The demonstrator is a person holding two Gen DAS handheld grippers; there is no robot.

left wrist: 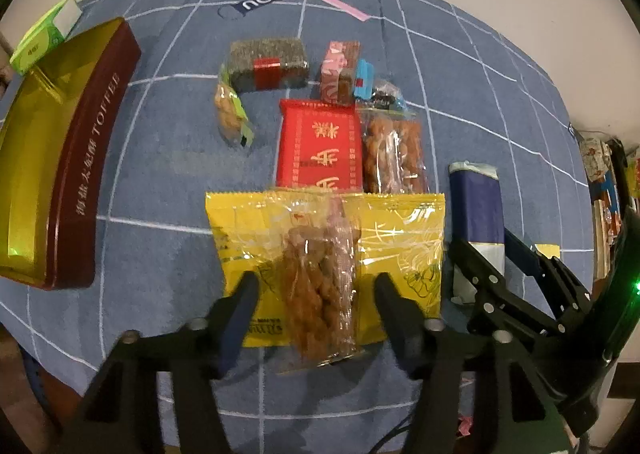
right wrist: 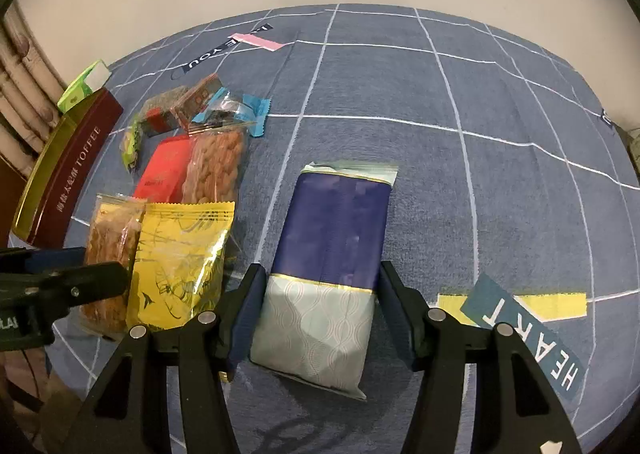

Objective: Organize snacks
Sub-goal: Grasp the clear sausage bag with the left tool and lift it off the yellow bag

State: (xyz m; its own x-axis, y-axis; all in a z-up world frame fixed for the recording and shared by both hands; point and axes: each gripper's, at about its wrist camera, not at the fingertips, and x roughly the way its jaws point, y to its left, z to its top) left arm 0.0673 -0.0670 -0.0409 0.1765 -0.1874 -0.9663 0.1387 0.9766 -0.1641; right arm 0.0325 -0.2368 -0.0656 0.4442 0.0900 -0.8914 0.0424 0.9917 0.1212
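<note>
A clear bag of fried twists (left wrist: 320,278) lies on a yellow snack bag (left wrist: 400,250) on the blue rug. My left gripper (left wrist: 316,294) is open, its fingers on either side of the clear bag. A blue and pale-green pack (right wrist: 328,270) lies to the right. My right gripper (right wrist: 320,294) is open with its fingers around that pack's near end. Beyond lie a red packet (left wrist: 320,145), another bag of twists (left wrist: 394,153), a dark seaweed block (left wrist: 268,61), a pink packet (left wrist: 338,71) and a small nut bag (left wrist: 230,113).
An open gold and maroon toffee tin (left wrist: 60,157) stands at the left, with a green carton (left wrist: 44,33) behind it. The right gripper shows at the right of the left wrist view (left wrist: 520,286). A shelf of items (left wrist: 612,189) is at the far right.
</note>
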